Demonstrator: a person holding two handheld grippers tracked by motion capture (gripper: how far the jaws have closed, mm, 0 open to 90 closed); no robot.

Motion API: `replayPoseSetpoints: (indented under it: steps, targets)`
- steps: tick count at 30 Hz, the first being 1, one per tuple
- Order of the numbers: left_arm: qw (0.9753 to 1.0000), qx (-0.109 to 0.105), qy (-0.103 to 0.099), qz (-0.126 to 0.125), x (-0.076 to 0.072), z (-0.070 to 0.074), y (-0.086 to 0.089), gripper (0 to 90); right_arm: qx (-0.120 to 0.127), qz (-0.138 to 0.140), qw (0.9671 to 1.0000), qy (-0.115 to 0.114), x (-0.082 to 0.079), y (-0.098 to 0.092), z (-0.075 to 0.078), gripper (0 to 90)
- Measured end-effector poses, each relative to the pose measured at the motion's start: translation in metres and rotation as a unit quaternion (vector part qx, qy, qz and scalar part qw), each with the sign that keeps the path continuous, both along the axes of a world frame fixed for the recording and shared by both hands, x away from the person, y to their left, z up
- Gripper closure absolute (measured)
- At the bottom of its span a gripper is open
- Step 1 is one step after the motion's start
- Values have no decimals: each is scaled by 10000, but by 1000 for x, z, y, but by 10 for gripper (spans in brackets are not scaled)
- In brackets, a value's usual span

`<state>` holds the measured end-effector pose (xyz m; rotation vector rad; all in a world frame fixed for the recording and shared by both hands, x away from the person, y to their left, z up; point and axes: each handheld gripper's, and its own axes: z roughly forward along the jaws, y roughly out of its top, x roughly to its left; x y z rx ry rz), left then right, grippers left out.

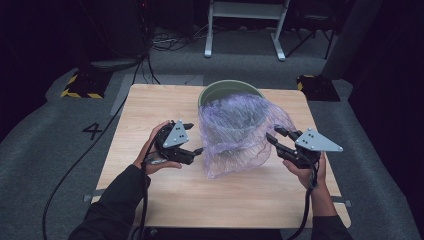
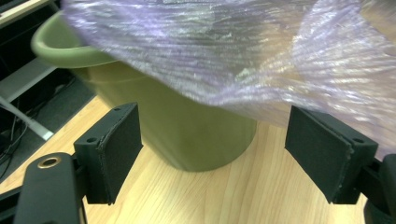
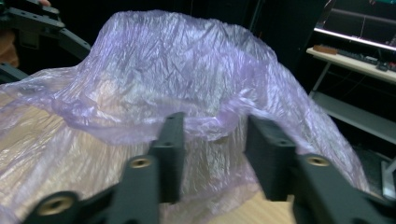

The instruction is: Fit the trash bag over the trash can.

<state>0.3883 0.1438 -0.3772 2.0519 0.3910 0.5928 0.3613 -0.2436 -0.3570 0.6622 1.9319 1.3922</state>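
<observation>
Both tongs agape: left (image 1: 192,138), right (image 1: 275,136); crinkly translucent lilac bag (image 1: 235,132) drapes smooth round green bin (image 1: 227,90).

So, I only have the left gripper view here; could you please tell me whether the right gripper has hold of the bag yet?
Observer: Not clamped. In its own view the right gripper has its jaws apart around the rolled edge of the purple bag.
Operator: Thanks. Is the bag actually lining the bin?
Observer: Partly. From the high view the bag drapes over the near rim of the green bin and spills onto the table; the far rim is bare.
Operator: And where is my left gripper relative to it?
Observer: The left gripper sits just left of the bag, open.
</observation>
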Motion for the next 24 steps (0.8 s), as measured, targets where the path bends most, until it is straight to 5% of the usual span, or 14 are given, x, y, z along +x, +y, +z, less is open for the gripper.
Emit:
replayPoseSetpoints:
  steps: [7, 11, 16, 24]
  targets:
    - [9973, -714, 156, 51, -2, 23, 22, 172, 7, -125, 9999, -42, 5, 4, 4, 633]
    - [9945, -1011, 160, -242, -10, 39, 15, 167, 3, -164, 9998, -59, 7, 7, 7, 654]
    - [9958, -587, 39, -701, -30, 50, -26, 158, -105, -196, 9997, -93, 9, 13, 11, 666]
    - [9976, -33, -67, -685, -29, 48, -75, 162, -179, -144, 9997, -129, 10, 23, 19, 656]
